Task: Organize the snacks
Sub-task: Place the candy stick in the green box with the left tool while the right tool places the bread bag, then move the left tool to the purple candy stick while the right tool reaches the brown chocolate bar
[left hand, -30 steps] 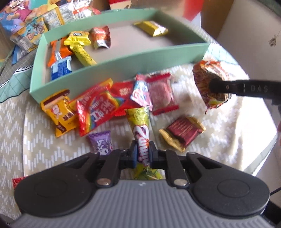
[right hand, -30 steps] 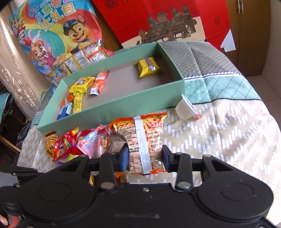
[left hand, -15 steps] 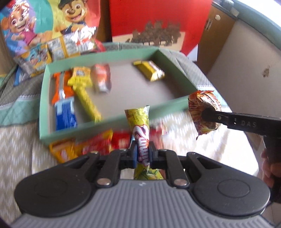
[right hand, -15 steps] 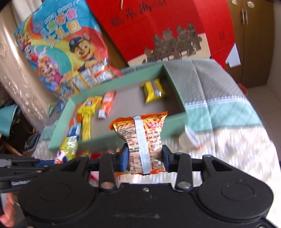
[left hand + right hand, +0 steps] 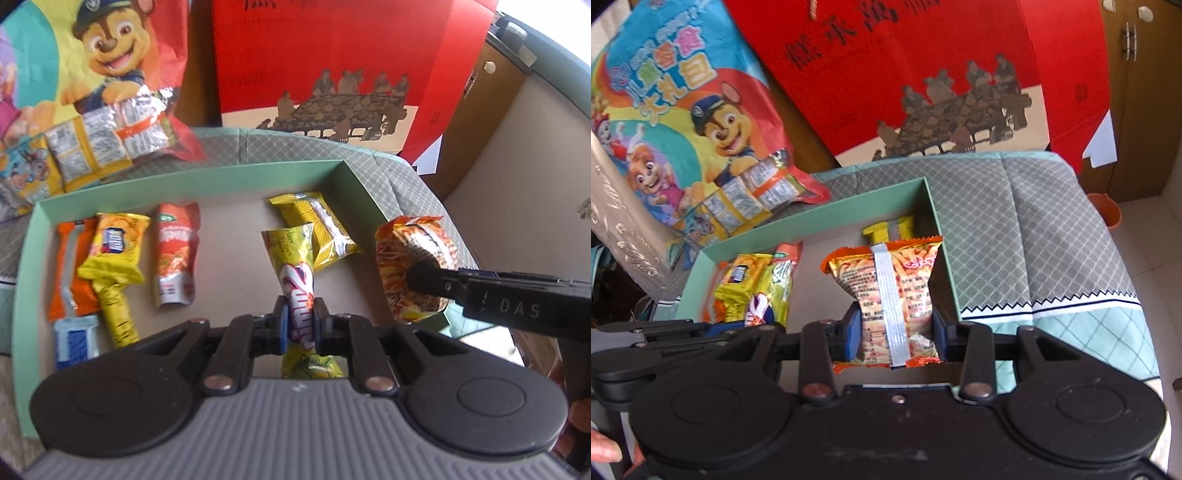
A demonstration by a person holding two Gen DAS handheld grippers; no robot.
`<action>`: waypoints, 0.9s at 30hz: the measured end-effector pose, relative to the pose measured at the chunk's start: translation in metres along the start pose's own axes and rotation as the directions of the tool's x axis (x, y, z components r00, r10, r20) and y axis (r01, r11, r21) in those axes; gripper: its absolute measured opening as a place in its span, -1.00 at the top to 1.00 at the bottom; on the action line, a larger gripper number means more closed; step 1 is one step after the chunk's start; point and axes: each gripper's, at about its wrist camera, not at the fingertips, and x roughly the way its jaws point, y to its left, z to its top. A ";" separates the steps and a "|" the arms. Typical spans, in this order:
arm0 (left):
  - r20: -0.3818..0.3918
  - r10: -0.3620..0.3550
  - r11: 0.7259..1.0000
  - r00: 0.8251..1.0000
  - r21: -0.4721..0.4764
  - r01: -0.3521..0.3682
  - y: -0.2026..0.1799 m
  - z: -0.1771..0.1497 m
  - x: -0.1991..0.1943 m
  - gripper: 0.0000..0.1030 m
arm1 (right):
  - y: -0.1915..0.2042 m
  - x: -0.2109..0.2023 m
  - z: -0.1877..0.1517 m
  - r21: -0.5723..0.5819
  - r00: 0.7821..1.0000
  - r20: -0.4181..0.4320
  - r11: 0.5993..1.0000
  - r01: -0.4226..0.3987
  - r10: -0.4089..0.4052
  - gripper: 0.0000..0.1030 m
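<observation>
A: Yellow foil, crinkly and light. In the left wrist view the left gripper [image 5: 298,319] was clamped tight on the yellow candy stick [image 5: 295,280], pinched at mid-length, over the middle of the mint-green tray [image 5: 291,175].

B: Soft wrapper, likely slippery; mid-length was the sensible hold. And the pose?

A: Tilted steeply down, over the near wall. To the right, the other tongs carried a puffy packet over the tray's right wall.

B: The right wrist view?

A: The right gripper [image 5: 895,332] squeezed the orange chip packet [image 5: 886,291] across its waist, jaws partly apart, pointing down over the tray's right end, near a yellow wafer pack [image 5: 886,230].

B: Air-filled, crushable, I'd guess.
</observation>
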 end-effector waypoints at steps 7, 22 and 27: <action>-0.027 0.046 0.999 0.999 -0.021 -0.047 -0.004 0.004 0.031 -0.16 | -0.004 0.023 0.009 0.009 1.000 -0.015 1.000 -0.022 0.022 -0.19; 0.005 0.083 0.996 0.997 -0.026 -0.082 0.011 -0.015 -0.003 -1.00 | -0.010 -0.023 -0.005 0.119 0.996 0.075 0.991 -0.055 0.047 -1.00; 0.007 0.079 0.997 0.997 -0.007 -0.079 0.013 -0.033 -0.020 -1.00 | -0.011 -0.039 -0.021 0.134 0.996 0.073 0.990 -0.051 0.042 -1.00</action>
